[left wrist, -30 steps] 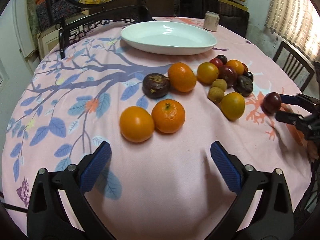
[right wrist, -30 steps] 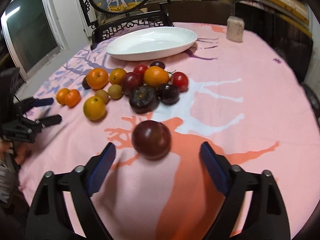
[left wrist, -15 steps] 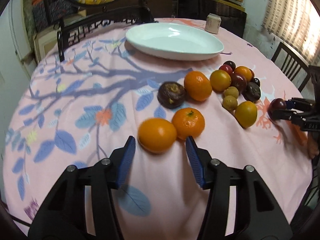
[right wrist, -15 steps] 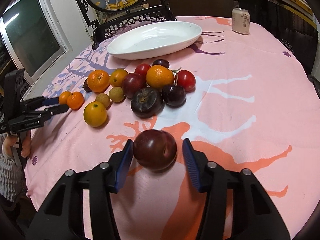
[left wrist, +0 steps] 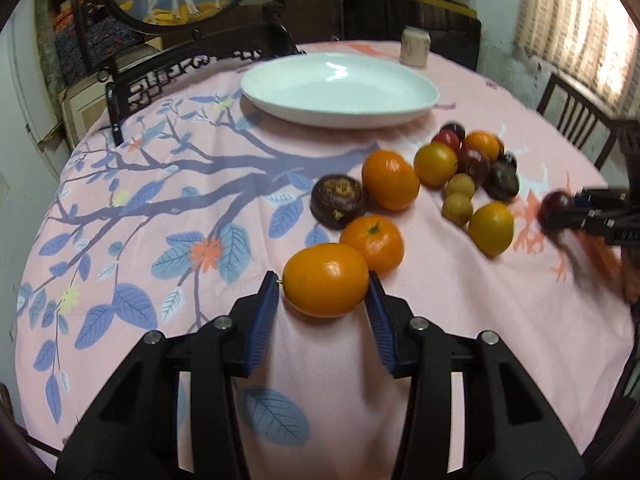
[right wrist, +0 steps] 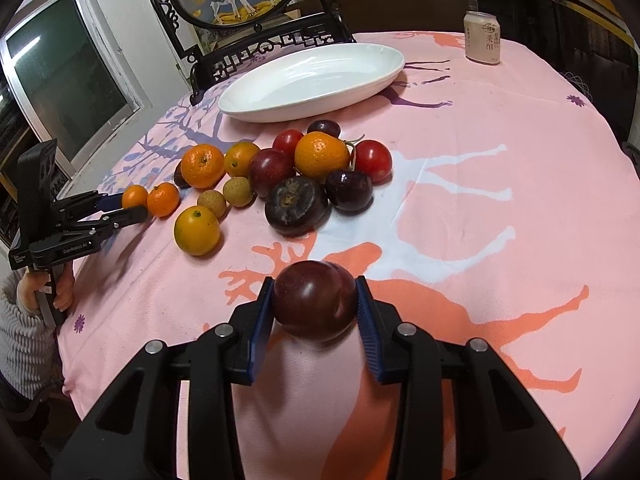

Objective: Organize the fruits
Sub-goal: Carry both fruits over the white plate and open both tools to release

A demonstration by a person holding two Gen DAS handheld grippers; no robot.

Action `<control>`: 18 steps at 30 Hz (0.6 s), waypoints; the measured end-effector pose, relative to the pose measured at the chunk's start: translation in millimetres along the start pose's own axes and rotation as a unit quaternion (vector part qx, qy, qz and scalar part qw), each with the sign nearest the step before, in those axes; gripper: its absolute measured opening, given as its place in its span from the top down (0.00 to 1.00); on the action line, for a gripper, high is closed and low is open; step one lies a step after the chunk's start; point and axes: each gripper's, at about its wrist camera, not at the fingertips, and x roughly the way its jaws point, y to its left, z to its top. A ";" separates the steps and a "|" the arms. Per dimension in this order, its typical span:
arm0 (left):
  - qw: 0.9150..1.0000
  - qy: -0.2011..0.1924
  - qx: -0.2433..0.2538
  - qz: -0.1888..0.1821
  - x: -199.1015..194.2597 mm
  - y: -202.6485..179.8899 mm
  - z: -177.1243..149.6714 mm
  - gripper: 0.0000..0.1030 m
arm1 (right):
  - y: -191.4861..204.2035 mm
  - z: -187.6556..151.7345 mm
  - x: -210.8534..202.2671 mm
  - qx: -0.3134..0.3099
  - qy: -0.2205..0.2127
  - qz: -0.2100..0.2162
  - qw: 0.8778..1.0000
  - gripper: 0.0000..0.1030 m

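My left gripper (left wrist: 325, 294) is shut on a smooth orange (left wrist: 326, 279) at the near side of the fruit group. My right gripper (right wrist: 315, 304) is shut on a dark red plum (right wrist: 315, 300), held near the tablecloth. A pile of fruit lies mid-table: a mandarin (left wrist: 372, 244), a bigger orange (left wrist: 390, 179), a dark mangosteen (left wrist: 338, 201), a yellow orange (left wrist: 491, 227), longans, tomatoes and plums (right wrist: 349, 190). A white oval dish (left wrist: 340, 90) stands empty behind the pile; it also shows in the right wrist view (right wrist: 312, 76).
A drink can (right wrist: 483, 38) stands at the far edge behind the dish. Carved dark chairs (left wrist: 192, 68) and a framed round picture ring the table's far side. The round table has a pink patterned cloth (right wrist: 480, 200). Another chair (left wrist: 576, 120) stands at right.
Both grippers went from wide open to shut: the left closed on the smooth orange, the right closed on the dark red plum. Both moved forward onto their fruit.
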 end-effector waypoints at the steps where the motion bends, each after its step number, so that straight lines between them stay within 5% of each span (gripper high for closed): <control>1: 1.000 -0.004 -0.005 -0.004 -2.8 0.3 1.6 0.56 | -1.2 0.1 -1.0 0.004 -0.001 0.003 1.000 0.61; 11: 0.999 -0.034 -0.016 -0.008 6.8 -12.9 76.7 0.56 | -0.8 65.8 -17.9 0.024 -0.069 0.018 0.997 0.61; 18: 0.999 -0.026 -0.029 0.001 60.7 -19.9 137.7 0.56 | 5.3 145.4 34.0 0.031 -0.073 0.016 0.997 0.61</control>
